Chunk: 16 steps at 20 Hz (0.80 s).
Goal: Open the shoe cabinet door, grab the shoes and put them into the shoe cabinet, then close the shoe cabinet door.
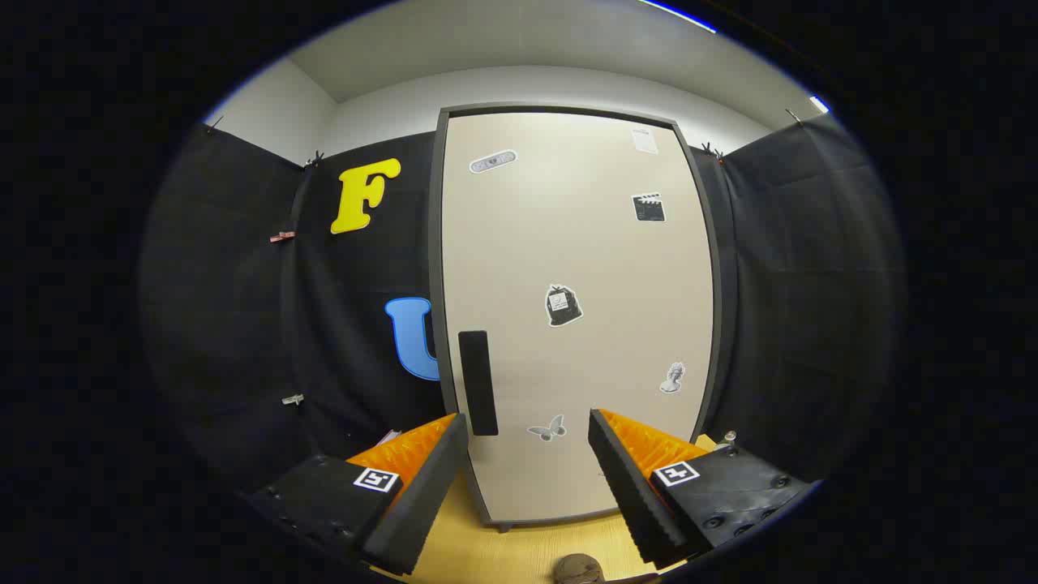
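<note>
The shoe cabinet (576, 316) stands upright on the pale wooden tabletop (486, 551), its back to the black cloth wall, and it faces the gripper (527, 487) square on. Its single door (592, 243) is closed, flush inside the dark frame, so the first step of the task is not yet done. One dark vertical handle (478, 383) sits on the door's left edge, low down; from that placement I judge the hinges to be on the right and the door to swing out from the left side.

The jaws are spread wide with nothing between them, and the cabinet's lower front shows through the gap. The left finger's tip lies just beside the bottom of the handle, though whether it touches cannot be told. This pose fits an approach: the jaws are opened ahead of time so that they can close around the handle's edge and pull.

Counting: one cabinet, one door, one handle, two fingers (628, 487) with ribbed black pads and orange backs. Six stickers dot the door: an oval one at top left, a white slip and a black clapper-like one at top right, a dark bag shape in the middle, a small bust at lower right, a butterfly (547, 428) near the bottom.

A brown rounded thing (577, 569) lies on the tabletop at its near edge, between the fingers; it may be a shoe, but too little of it shows to say.
</note>
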Tool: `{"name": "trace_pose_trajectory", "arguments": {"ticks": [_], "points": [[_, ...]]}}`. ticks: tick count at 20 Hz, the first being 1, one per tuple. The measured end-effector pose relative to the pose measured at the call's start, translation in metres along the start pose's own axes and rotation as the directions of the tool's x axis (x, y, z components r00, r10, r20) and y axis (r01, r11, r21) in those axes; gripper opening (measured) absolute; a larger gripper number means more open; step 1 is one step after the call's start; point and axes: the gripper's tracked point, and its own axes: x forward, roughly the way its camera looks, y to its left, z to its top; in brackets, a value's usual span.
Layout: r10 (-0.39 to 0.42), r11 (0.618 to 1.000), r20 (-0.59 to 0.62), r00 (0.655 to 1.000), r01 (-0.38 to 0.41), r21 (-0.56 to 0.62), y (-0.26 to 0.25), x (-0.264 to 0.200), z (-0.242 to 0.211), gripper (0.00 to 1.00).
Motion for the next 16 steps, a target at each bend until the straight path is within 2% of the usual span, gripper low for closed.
{"name": "trace_pose_trajectory", "arguments": {"ticks": [9,16], "points": [[0.008,1.000,-0.008,1.000,-0.008,-0.003,0.004,0.011,-0.004,0.98],[0.045,0.999,-0.018,0.999,-0.045,0.013,0.025,0.035,-0.011,0.98]]}}
